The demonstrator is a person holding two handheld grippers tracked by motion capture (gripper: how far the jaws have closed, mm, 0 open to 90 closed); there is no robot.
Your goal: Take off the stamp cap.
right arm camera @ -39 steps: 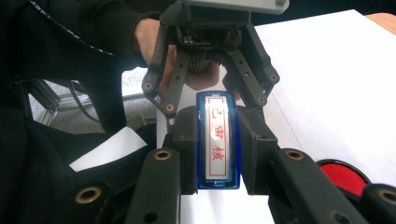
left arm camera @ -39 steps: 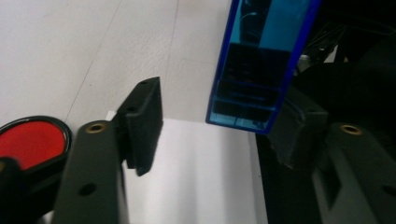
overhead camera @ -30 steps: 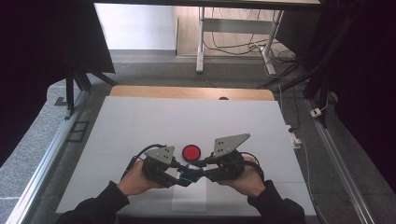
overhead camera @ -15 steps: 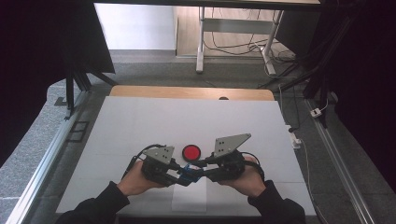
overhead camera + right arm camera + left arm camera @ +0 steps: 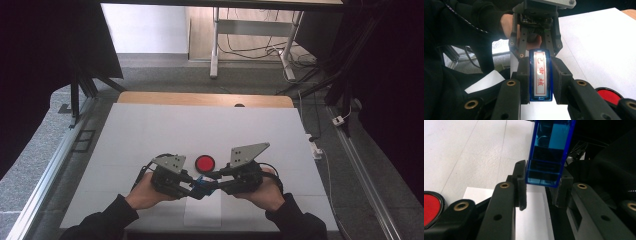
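So both hands are sitting near the front edge of the white table, with the two grippers pointing at each other and meeting in the middle over a small blue stamp. The left gripper has just been closing its jaws, and in the left gripper view they're now pressing on the two sides of the stamp's blue see-through casing, right at its near end. The right gripper is clamping the same stamp from the opposite end; in the right gripper view its pads are squeezing the long sides of the stamp, and the stamp's face is looking straight at the camera, a white panel with red characters inside a red frame. In that same view the left gripper is showing farther back, gripping the stamp's far end, with the person's hand behind it. So the stamp is hanging between the two grippers, up off the table as far as I can tell. A round red ink pad is lying on the table just behind the grippers, and a sheet of white paper is lying right under them.
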